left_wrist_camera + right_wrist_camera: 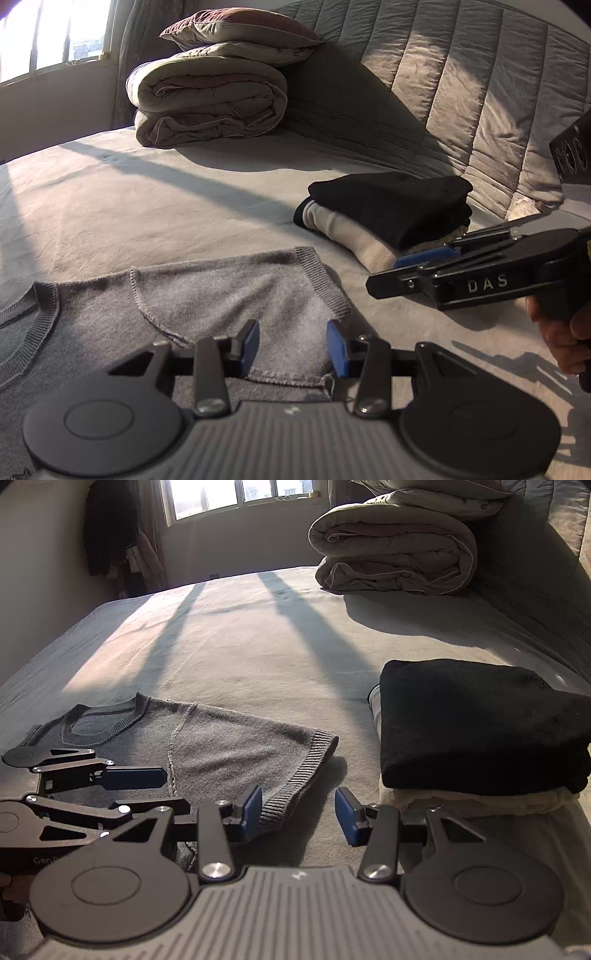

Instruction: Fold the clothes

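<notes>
A grey knit sweater (207,295) lies flat on the bed (147,192), one sleeve folded across its body and the ribbed cuff (325,280) pointing right. My left gripper (295,343) hovers open just over that sleeve, its blue pads not pressing on the cloth. In the right wrist view the sweater (207,738) lies left of centre. There my right gripper (299,812) stands open beside the cuff (310,764), over bare sheet. The left gripper (159,790) shows at the left edge, and the right gripper (391,273) enters the left wrist view from the right, held by a hand (561,332).
A stack of folded clothes (391,206) (480,731), black on cream, sits right of the sweater. A rolled duvet (207,103) with a pillow (240,29) lies at the far end by the quilted headboard (461,81). Dark clothes hang on the wall (107,528) beside the window (236,494).
</notes>
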{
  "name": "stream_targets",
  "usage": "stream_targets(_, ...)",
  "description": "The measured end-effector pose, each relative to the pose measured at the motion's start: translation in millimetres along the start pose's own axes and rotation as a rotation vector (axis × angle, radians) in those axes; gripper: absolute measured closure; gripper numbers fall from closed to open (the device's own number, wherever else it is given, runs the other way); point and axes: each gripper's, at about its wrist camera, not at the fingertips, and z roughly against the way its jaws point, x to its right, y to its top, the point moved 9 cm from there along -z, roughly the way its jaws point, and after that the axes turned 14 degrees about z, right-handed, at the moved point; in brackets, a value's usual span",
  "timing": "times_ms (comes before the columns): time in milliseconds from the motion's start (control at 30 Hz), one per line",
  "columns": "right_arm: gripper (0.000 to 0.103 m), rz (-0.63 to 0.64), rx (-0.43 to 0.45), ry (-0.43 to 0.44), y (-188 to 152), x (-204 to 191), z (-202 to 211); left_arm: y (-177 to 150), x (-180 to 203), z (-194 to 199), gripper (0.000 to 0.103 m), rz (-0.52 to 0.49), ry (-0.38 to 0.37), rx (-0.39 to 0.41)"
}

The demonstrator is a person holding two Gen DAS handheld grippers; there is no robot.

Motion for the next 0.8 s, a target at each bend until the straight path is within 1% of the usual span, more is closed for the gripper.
stream_targets(100, 0.055, -0.019, -0.023, 0.025, -14, 4, 1, -5, 15, -18, 0.062, -0.034, 0.015, -0.039)
stream_targets(167, 0.055, -0.028, -0.049, 0.043, -21, 6, -4, -8, 16, -31, 0.064, -0.025, 0.034, -0.06)
stream_targets(200, 0.055, -0.035, -0.049, 0.051, -23, 7, -6, -10, 13, -37, 0.074, 0.0, 0.038, -0.075)
stream_targets(233, 0.056, -0.041, -0.048, 0.067, -26, 6, -7, -10, 8, -41, 0.091, 0.058, 0.023, -0.086)
stream_targets(300, 0.057, -0.053, -0.047, 0.114, -30, 2, -12, -10, -7, -45, 0.096, 0.212, -0.026, -0.101)
stream_targets(333, 0.057, -0.063, -0.047, 0.134, -31, 1, -14, -11, -16, -47, 0.097, 0.315, -0.062, -0.111)
stream_targets(433, 0.057, -0.094, -0.031, 0.19, -35, -3, -20, -18, -50, -54, 0.098, 0.675, -0.202, -0.166)
stream_targets(467, 0.057, -0.104, -0.018, 0.207, -34, -4, -22, -22, -58, -56, 0.098, 0.768, -0.238, -0.18)
stream_targets(533, 0.057, -0.123, 0.014, 0.243, -33, -6, -25, -27, -71, -58, 0.098, 0.913, -0.306, -0.195)
stream_targets(600, 0.057, -0.138, 0.034, 0.268, -32, -7, -29, -31, -75, -59, 0.098, 0.978, -0.355, -0.197)
stream_targets(800, 0.056, -0.184, 0.097, 0.321, -25, -10, -39, -33, -73, -57, 0.099, 1.027, -0.446, -0.187)
